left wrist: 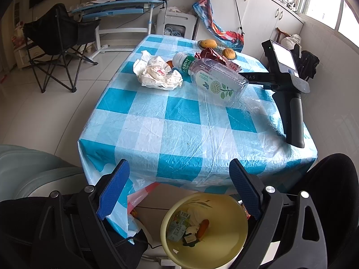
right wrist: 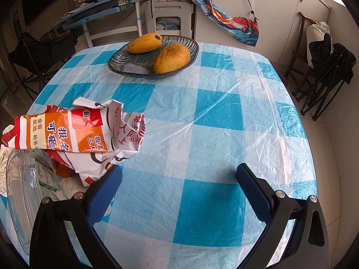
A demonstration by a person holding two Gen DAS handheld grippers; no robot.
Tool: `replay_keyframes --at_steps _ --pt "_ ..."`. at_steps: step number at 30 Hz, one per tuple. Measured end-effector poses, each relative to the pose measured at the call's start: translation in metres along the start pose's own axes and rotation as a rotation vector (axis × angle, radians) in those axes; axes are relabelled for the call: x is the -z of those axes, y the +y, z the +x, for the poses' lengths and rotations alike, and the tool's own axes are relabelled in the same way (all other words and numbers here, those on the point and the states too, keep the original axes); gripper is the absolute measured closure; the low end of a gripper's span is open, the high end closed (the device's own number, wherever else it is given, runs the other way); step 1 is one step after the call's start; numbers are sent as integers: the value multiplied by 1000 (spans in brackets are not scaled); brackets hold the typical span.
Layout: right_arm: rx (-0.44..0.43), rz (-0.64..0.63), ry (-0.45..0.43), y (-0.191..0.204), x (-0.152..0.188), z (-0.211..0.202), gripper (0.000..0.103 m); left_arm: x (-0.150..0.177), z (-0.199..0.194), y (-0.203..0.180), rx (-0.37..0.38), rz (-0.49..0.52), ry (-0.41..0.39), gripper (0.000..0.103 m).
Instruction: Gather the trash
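Note:
A clear plastic bottle (left wrist: 213, 78) with a green label lies on its side on the blue-checked table (left wrist: 179, 130). Left of it sits crumpled white paper (left wrist: 157, 71); behind it is a crumpled red-and-orange flyer (left wrist: 211, 55). My left gripper (left wrist: 179, 168) is open and empty, off the table's near edge, above a yellow bin (left wrist: 228, 237) that holds a carton and scraps. My right gripper (right wrist: 179, 172) is open over bare cloth, with nothing between its fingers. The flyer (right wrist: 78, 132) lies just beyond its left finger, and the bottle (right wrist: 29, 190) is at its lower left.
A glass dish (right wrist: 125, 65) with two mangoes (right wrist: 171, 58) stands at the table's far side. The right tool's black handle (left wrist: 294, 116) rises at the table's right side. A folding chair (left wrist: 56, 44), a desk (left wrist: 116, 9) and white cabinets (left wrist: 258, 11) surround the table.

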State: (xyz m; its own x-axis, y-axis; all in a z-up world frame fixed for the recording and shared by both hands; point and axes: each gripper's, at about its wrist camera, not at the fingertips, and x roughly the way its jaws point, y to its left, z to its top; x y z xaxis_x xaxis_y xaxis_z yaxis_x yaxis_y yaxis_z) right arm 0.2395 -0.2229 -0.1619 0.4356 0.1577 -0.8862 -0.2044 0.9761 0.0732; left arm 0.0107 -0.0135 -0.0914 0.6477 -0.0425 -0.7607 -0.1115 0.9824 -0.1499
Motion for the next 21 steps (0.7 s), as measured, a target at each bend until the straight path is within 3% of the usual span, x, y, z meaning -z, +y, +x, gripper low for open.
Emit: replay_keyframes --at_steps 21 --pt "0 0 0 0 0 0 6 4 3 -2 -5 17 24 16"
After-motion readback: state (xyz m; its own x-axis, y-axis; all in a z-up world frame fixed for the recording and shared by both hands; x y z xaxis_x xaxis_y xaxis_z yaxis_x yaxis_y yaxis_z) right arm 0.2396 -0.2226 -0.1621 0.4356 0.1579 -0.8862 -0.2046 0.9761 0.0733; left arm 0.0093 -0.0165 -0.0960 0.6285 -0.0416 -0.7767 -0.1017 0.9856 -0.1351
